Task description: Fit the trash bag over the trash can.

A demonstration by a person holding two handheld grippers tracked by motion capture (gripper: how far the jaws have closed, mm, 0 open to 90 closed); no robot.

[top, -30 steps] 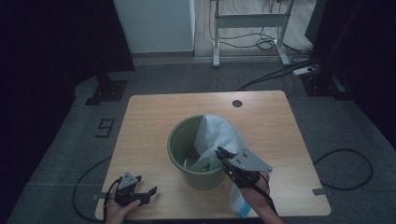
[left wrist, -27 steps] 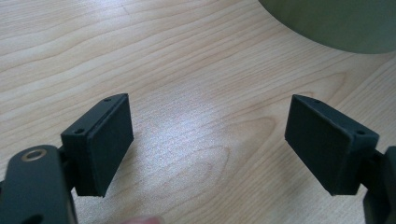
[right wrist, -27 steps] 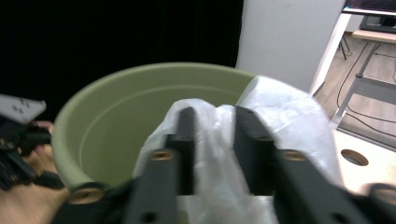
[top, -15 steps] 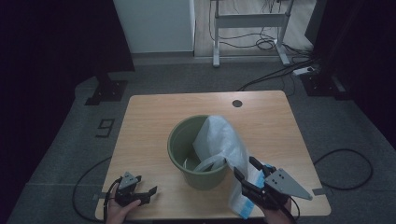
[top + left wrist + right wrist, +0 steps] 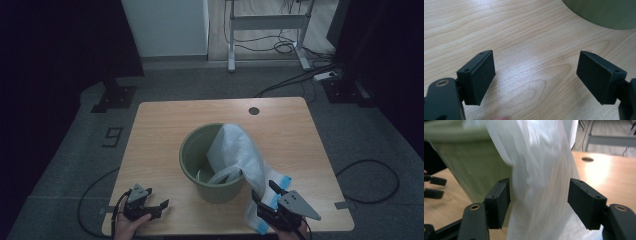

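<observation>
A white plastic bag (image 5: 239, 155) drapes over the near right rim of a green bucket (image 5: 200, 155) at the middle of a wooden table (image 5: 165, 120), part of it tucked inside and the rest hanging down the outer wall to the tabletop, where its blue-marked end lies. The right gripper (image 5: 266, 196), held just right of the bucket at the table's near edge, has just been opening its jaws; in the right gripper view the bag (image 5: 541, 182) hangs between the two black pads (image 5: 499, 200), which stand released and clear of the film. The left gripper (image 5: 159, 207) rests well to the bucket's left near the front edge, its jaws spread wide over bare wood, the bucket's base (image 5: 604, 12) beyond them.
</observation>
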